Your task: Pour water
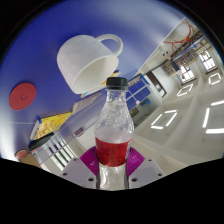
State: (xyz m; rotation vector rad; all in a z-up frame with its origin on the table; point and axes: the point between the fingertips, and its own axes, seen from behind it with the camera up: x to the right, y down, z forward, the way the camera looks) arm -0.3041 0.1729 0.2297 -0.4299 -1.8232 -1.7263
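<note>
Looking along the two fingers, only one view is given, the gripper view. A clear plastic bottle [113,130] with a black cap is seen between the fingers of the hand-held gripper [112,166]. Red liquid is held in its lower part, and the upper part is empty. Both magenta pads [88,160] are seen close against the bottle's sides at 9 and 3 o'clock, so the bottle appears to be gripped by a hand-held gripper closed to the bottle's width. The base of the bottle is hidden by the gripper body.

A white cup [85,60] with a handle is seen at 11 o'clock from the bottle's cap, apart from it, above a blue surface [40,55]. A red round object [22,96] is seen at 9 o'clock from the cap, well apart. A ceiling with square lights [165,118] is seen at 3 o'clock. The whole scene is shown strongly tilted.
</note>
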